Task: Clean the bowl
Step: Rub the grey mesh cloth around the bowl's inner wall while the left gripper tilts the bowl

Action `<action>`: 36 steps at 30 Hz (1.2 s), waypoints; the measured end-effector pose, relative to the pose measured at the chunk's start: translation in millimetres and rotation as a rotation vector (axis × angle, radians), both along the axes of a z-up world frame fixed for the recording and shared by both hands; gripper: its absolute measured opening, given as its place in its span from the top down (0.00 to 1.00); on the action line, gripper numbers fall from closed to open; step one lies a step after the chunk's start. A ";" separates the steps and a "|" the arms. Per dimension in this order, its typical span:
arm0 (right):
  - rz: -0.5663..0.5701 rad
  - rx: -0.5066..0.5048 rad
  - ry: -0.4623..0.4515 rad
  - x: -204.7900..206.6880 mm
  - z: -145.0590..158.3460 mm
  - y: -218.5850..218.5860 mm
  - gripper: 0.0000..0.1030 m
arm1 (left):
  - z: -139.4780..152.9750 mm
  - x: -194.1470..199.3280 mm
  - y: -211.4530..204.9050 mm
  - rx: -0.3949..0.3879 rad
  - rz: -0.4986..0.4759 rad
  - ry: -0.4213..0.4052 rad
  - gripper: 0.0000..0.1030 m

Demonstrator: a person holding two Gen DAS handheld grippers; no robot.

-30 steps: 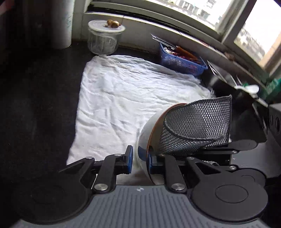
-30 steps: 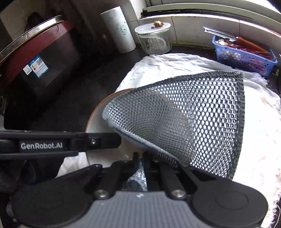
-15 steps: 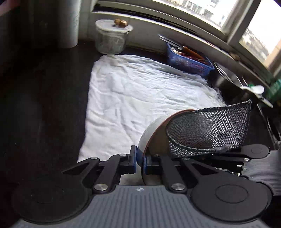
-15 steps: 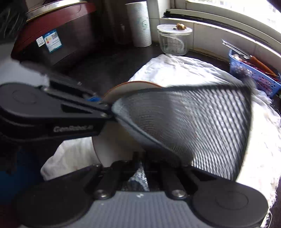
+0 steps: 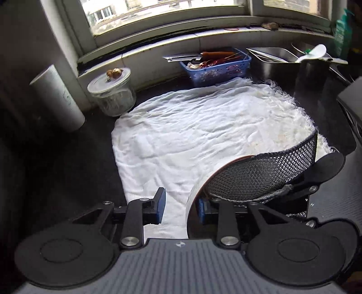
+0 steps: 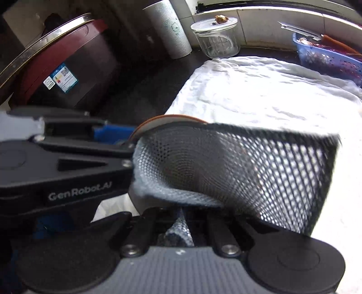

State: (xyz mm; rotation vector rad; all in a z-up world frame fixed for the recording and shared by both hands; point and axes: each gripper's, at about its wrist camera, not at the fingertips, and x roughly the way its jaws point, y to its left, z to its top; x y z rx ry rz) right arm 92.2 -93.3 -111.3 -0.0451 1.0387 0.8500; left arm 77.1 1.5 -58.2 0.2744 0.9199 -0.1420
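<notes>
The white brown-rimmed ceramic bowl (image 5: 192, 203), lower centre, straddled by my left jaws standing wide; right jaws pinch the grey mesh scouring cloth (image 6: 237, 171), scrubbing inside; next I re-grip the rim.

Dark countertop (image 5: 67, 158), white cloth (image 5: 203, 126) spread across centre. Window (image 5: 158, 13) along rear wall, daylight in, tiled sill (image 5: 203, 38) below. Blue basket (image 5: 217, 65) w/ utensils at the sill; lidded glass jar (image 5: 112, 92) and white roll (image 5: 56, 99) at left. Steel sink (image 5: 273, 58) at far right.
</notes>
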 end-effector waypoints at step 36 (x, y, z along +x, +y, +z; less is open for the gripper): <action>-0.165 0.184 0.142 3.1 -5.4 -12.7 0.98 | -42.6 -21.7 77.5 -0.692 0.484 0.091 0.90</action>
